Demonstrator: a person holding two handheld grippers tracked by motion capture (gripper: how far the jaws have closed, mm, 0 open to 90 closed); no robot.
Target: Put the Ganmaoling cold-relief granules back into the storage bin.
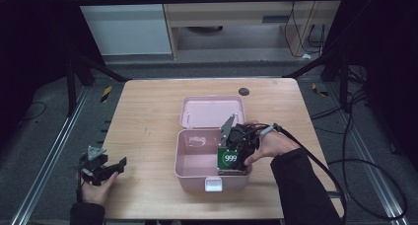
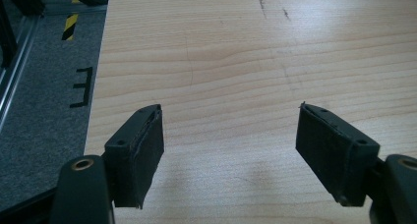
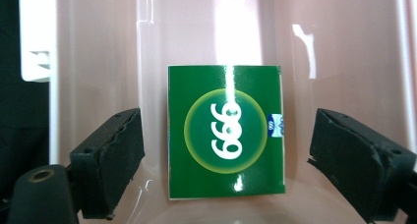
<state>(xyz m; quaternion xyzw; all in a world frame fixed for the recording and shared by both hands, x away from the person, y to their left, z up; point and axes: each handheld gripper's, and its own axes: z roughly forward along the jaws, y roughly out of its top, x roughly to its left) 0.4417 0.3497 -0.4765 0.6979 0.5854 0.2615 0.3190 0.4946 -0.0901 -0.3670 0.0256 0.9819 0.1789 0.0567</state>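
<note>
The right gripper is hanging over the open pink box in the middle of the tabletop, pointing down into it, and its fingers are sitting spread wide with nothing pinched. The green packet with the "999" logo is lying flat on the box floor, right between those fingers but not touching either one, so it's looking like either a drop-off or a pick-up, can't really tell which. Either way I'd be keeping the gripper straight up and down here, since the box walls are close on both sides and a tilted hand is going to be clipping the rim. If grabbing, I'd be centring on the packet's long edges and closing slowly, because a flat packet on slick plastic is probably going to slide rather than lift. The lid is lying open behind the box, so it isn't getting in the way. The left gripper is resting off at the near left corner of the tabletop, fingers spread and holding nothing.
</note>
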